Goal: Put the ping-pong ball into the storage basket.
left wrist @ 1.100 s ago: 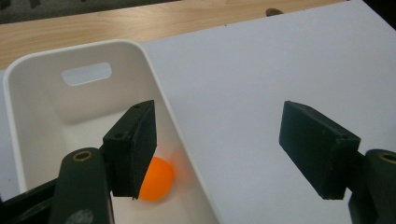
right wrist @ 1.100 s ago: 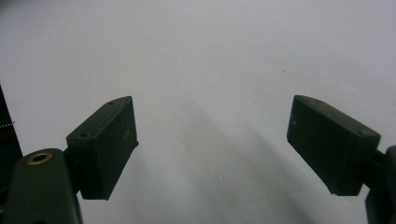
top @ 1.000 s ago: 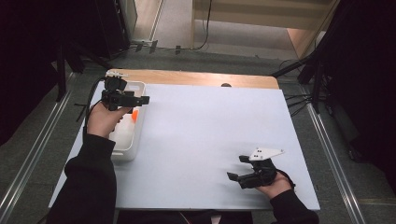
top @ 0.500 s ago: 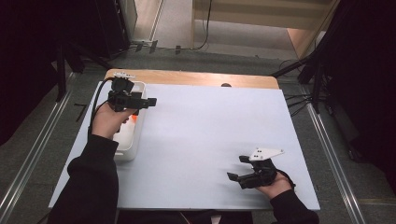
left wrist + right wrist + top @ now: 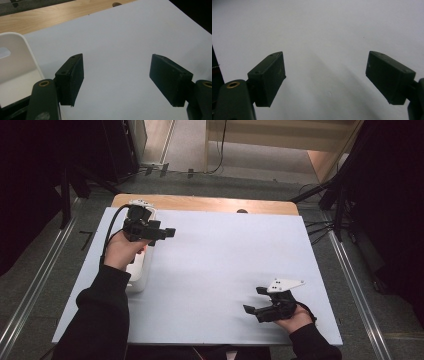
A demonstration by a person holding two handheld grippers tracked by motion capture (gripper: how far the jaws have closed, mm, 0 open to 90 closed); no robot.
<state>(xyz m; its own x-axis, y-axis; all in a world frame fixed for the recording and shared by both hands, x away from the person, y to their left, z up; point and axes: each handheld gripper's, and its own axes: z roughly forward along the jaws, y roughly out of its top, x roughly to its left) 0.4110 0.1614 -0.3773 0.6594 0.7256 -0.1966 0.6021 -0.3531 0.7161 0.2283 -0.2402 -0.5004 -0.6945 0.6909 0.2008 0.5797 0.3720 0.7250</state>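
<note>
Two grippers: you are holding both with jaws apart, nothing between them.
Left gripper [image 5: 167, 231]: hanging over the white tray [image 5: 139, 276] at the worktop's [image 5: 225, 255] left edge.
Right gripper [image 5: 252, 300]: sitting low, near your side.

On the pale blue-white table sheet [image 5: 220, 265], at the left edge: white plastic bin [image 5: 141, 270], long side running front to back. Above the bin's far end, just right of it: left gripper [image 5: 167, 232], jaws apart with nothing between. Near the front right corner, well apart from the bin: right gripper [image 5: 252, 300], jaws apart over bare sheet. Behind the sheet: strip of light wooden tabletop [image 5: 210, 203].
</note>
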